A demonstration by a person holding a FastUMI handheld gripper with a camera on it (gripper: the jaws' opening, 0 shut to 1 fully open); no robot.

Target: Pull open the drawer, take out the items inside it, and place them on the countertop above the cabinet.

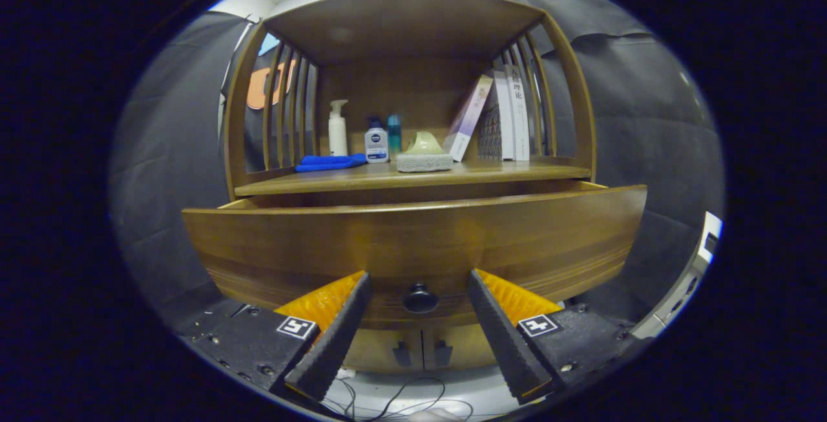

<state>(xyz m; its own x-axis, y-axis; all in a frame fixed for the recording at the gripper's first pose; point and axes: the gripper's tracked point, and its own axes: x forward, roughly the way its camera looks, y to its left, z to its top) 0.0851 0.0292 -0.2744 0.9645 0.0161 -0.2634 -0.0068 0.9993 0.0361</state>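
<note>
Gripper view, gripper (pixel 420 286) jaws apart flanking drawer (pixel 413 241) knob (pixel 420 298)

Glossy varnished wooden drawer front (pixel 413 241) with visible grain, smooth dark round knob (pixel 420 298), satin wooden surface (pixel 413 175) above it, glossy plastic bottles (pixel 376 141), soft blue cloth (pixel 329 162), rough spongy block (pixel 424 162), paper books (pixel 510 115), open tool (pixel 420 293) with ribbed matt fingers (pixel 336 338)

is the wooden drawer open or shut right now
Open, at least partly: the curved wooden drawer front stands forward of the cabinet, its side rails showing behind. The fingers are spread either side of its round dark knob, not touching it.
</note>
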